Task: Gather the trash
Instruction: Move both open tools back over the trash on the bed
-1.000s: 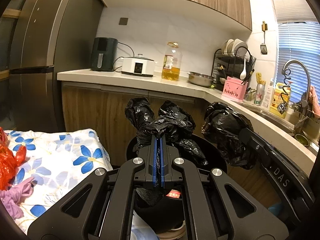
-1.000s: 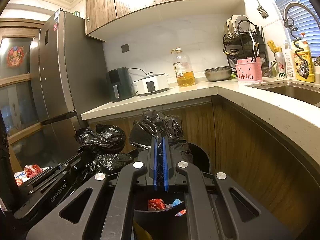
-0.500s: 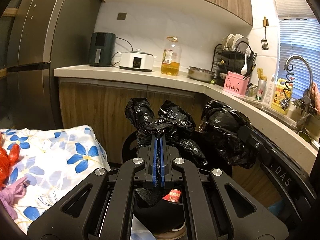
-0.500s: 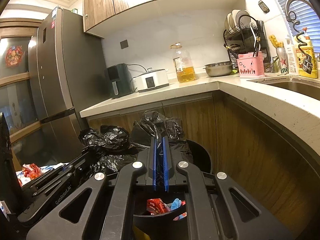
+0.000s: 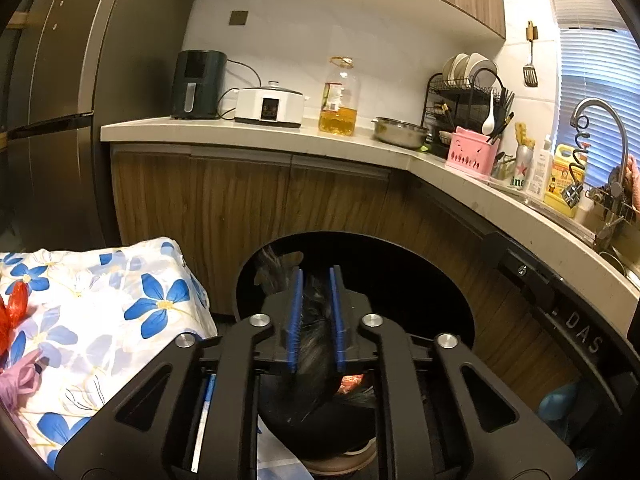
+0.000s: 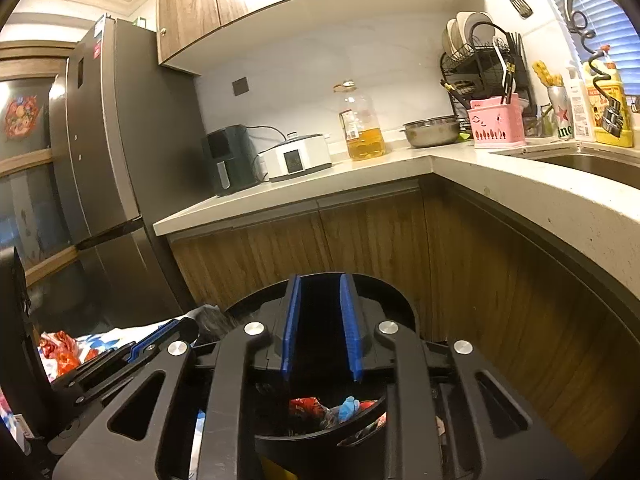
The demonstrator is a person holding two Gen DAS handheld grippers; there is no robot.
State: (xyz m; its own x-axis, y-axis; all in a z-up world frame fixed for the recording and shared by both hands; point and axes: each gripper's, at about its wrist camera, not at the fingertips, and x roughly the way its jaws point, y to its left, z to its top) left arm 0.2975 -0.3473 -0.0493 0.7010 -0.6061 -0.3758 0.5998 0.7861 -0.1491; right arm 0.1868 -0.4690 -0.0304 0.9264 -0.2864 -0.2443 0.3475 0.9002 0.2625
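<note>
A cooking-oil bottle (image 5: pixel 339 98) stands on the kitchen counter (image 5: pixel 256 134), flanked by a white cooker (image 5: pixel 270 106) and steel bowl (image 5: pixel 400 133). Beyond the cooker sits an air fryer (image 5: pixel 198 84); past the bowl, a pink utensil holder (image 5: pixel 473 153).

Red wrappers (image 5: pixel 14 308) lie on the flowered cloth (image 5: pixel 120 320)

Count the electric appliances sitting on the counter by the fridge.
2: a dark air fryer nearest the fridge, and a white cooker right beside it. None looks hidden.
</note>
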